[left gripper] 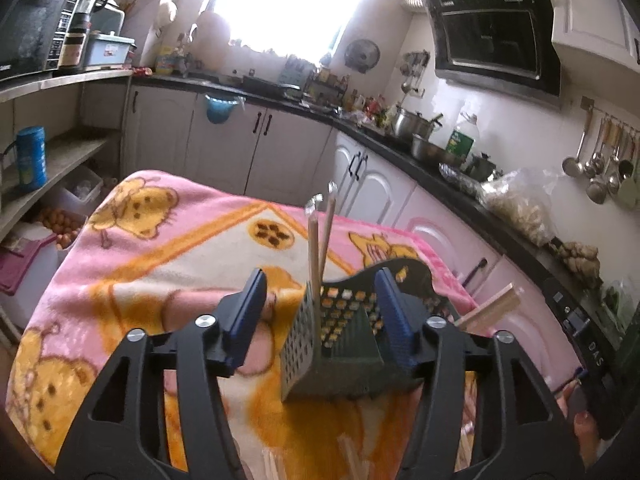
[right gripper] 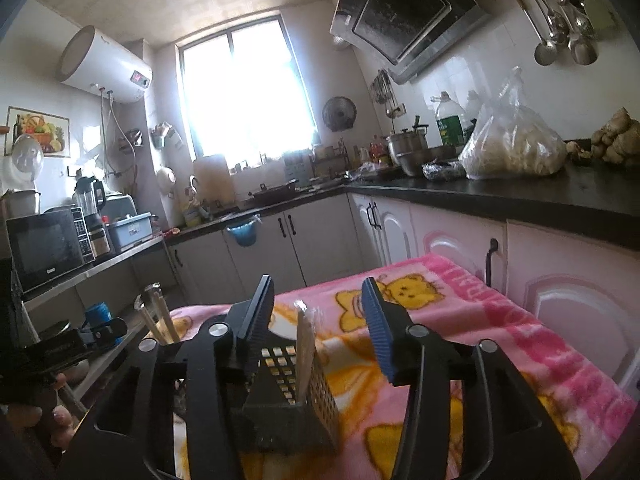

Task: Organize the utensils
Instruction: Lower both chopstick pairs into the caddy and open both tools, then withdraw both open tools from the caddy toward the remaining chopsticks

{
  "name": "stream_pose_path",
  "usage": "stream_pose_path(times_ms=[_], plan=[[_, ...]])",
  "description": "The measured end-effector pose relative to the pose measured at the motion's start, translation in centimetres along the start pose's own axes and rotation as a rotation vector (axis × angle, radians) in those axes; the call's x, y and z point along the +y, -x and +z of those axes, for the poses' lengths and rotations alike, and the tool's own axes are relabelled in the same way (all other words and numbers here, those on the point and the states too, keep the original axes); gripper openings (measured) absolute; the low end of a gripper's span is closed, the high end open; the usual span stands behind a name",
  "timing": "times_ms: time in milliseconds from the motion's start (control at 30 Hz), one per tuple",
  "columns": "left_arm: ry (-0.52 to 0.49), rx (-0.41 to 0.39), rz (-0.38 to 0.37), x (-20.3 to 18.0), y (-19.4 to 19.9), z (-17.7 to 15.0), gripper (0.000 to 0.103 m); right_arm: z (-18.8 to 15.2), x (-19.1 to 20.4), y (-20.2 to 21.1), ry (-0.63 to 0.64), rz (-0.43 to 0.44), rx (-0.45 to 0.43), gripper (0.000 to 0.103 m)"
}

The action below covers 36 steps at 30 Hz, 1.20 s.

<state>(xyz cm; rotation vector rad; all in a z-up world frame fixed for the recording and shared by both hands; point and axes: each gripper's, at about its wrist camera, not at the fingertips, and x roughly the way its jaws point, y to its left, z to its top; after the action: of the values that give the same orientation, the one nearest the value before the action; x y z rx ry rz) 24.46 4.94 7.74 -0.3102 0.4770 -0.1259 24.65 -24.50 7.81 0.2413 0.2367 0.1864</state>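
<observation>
Dark mesh holder (left gripper: 340, 344) stood on the pink bear blanket (left gripper: 168, 248), black kitchen counter (right gripper: 520, 196) beyond to the right. Two chopsticks (left gripper: 320, 240) stood near-upright inside, tips up. Left tongs (left gripper: 320, 312) and right tongs (right gripper: 320, 320) both wide, empty, straddling the holder.

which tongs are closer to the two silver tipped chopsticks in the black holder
left. the left tongs straddle the end of the holder where the silver-tipped chopsticks stand, pair between their fingers. the right tongs are at the holder's other end, that pair off to their left.
</observation>
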Motion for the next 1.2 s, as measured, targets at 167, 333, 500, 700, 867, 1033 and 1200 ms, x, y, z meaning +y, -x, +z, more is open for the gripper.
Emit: stream_pose_path(times_ms=[167, 333, 500, 700, 867, 1033, 1200], plan=[[0.015, 0.045, -0.019, 0.1, 1.0, -1.1, 0.060, -0.9, -0.5, 1.2, -0.015, -0.006, 0.073, 0.049], [0.021, 0.060, -0.041, 0.1, 2.3, -2.2, 0.068, -1.9, -0.8, 2.4, -0.021, -0.012, 0.128, 0.049], [0.016, 0.069, -0.052, -0.3, 3.4, -3.3, 0.072, -2.7, -0.9, 3.7, -0.012, -0.012, 0.160, 0.050], [0.007, 0.077, -0.061, -0.8, 4.6, -4.5, 0.075, -3.4, -1.2, 5.3, -0.004, -0.007, 0.181, 0.050], [0.007, 0.078, -0.062, -1.0, 5.2, -5.0, 0.075, -3.7, -1.6, 6.6, -0.003, -0.007, 0.192, 0.050], [-0.001, 0.082, -0.061, -1.4, 5.9, -5.6, 0.075, -4.0, -1.8, 7.6, 0.000, -0.005, 0.205, 0.050], [-0.012, 0.089, -0.059, -1.7, 6.4, -6.3, 0.075, -4.4, -1.7, 8.5, 0.012, 0.009, 0.217, 0.050]])
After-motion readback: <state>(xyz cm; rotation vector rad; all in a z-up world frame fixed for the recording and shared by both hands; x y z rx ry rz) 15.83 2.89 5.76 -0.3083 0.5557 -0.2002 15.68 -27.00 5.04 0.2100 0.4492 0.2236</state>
